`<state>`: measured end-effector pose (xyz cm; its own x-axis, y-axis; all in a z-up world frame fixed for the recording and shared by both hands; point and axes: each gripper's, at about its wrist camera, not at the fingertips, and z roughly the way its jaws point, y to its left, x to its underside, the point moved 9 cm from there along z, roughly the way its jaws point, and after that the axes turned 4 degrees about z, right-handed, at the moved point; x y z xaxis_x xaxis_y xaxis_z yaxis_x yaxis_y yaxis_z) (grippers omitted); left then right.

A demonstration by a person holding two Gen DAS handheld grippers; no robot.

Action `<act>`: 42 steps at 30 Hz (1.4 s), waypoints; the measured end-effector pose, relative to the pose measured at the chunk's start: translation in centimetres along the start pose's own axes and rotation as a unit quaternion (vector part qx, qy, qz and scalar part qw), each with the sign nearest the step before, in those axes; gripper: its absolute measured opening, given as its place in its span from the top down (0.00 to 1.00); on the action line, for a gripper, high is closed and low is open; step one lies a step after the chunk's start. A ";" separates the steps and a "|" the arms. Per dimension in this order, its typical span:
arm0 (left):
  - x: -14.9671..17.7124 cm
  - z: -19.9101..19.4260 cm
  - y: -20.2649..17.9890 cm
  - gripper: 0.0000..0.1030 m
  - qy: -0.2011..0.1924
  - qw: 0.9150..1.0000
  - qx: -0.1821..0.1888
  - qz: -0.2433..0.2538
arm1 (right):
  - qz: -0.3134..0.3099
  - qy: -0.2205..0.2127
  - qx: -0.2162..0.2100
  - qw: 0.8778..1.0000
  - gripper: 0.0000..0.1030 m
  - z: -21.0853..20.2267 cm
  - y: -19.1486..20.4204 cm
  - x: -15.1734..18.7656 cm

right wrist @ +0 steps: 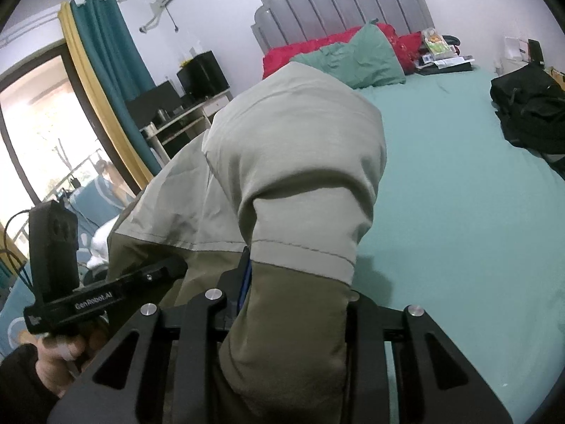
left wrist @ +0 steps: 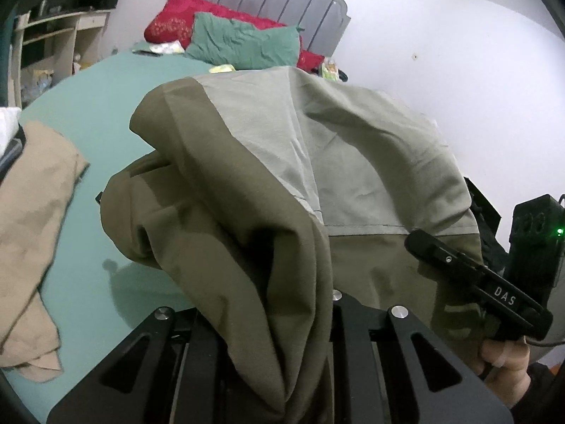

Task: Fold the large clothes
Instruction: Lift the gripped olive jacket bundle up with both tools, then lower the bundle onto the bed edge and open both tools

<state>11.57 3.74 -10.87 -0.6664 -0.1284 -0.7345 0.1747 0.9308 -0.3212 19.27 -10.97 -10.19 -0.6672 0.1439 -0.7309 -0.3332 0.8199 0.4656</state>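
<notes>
Two-tone jacket (left wrist: 282, 183) hangs bunched above the bed (left wrist: 106, 113), clamped by my left tongs (left wrist: 282, 371) and right tongs (right wrist: 286, 353); only the left view shows tan cloth (left wrist: 31, 229) left of the jacket.

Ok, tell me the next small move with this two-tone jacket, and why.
Probably lower both grippers together and lay the jacket flat on the green bed sheet. It hangs bunched and draped over both the left gripper and the right gripper, so no fold line can be set yet.
</notes>
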 end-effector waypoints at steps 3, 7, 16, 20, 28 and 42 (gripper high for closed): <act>-1.1 -0.5 0.0 0.84 -0.011 1.000 -0.002 -0.002 | -0.005 -0.008 -0.005 1.000 0.71 0.1 0.9 -0.6; -2.0 -1.4 1.0 0.84 -0.021 1.000 -0.008 -0.009 | -0.009 -0.021 -0.026 0.999 0.72 0.3 2.5 -1.3; -4.8 -6.0 5.3 0.84 -0.045 0.997 -0.055 -0.007 | -0.009 -0.030 -0.096 0.995 0.72 3.5 7.1 -2.2; -5.6 -7.6 8.1 0.84 -0.041 0.996 -0.082 -0.008 | 0.001 -0.017 -0.132 0.991 0.72 6.0 9.6 -1.8; -5.1 -7.3 16.4 0.74 -0.011 0.988 -0.135 -0.080 | 0.009 0.040 -0.155 0.987 0.70 12.9 12.8 0.5; -2.5 -7.4 24.4 0.37 0.038 0.968 -0.209 -0.131 | -0.016 0.123 -0.038 0.992 0.33 18.7 8.4 3.7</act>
<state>12.15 29.25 -12.47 -0.7019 -0.3679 -0.6099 -0.3054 0.9290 -0.2088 26.47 6.80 -18.38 -0.7943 -0.0294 -0.6068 -0.4008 0.7760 0.4870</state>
